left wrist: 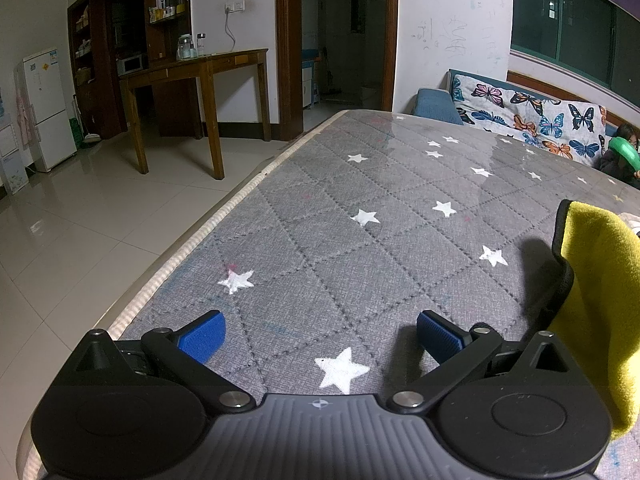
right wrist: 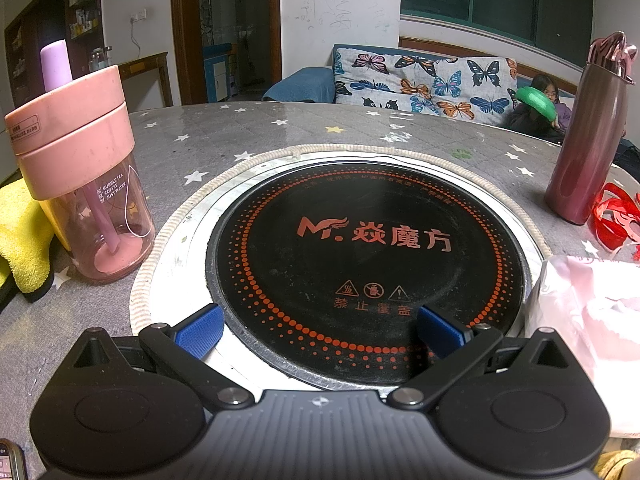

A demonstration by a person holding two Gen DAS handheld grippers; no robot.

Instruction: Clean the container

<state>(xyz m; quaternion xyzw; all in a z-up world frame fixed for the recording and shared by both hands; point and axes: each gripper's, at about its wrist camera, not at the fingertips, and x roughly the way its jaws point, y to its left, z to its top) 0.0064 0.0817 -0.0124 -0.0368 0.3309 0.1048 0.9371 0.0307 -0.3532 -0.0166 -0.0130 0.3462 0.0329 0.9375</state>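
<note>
With both the left gripper [left wrist: 320,336] and the right gripper [right wrist: 320,332] spread wide and empty, first swing toward the pink-lidded clear plastic cup [right wrist: 82,184] at the right view's left edge, beside the yellow cloth [right wrist: 20,236], closing squarely around its body.

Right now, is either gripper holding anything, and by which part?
Nothing is held. The left gripper is open over bare tablecloth; the right gripper is open above the induction cooktop. The pink cup and yellow cloth lie untouched.

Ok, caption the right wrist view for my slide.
Open right gripper over black induction hob; pink-lidded clear cup left, yellow cloth beside it.
</note>
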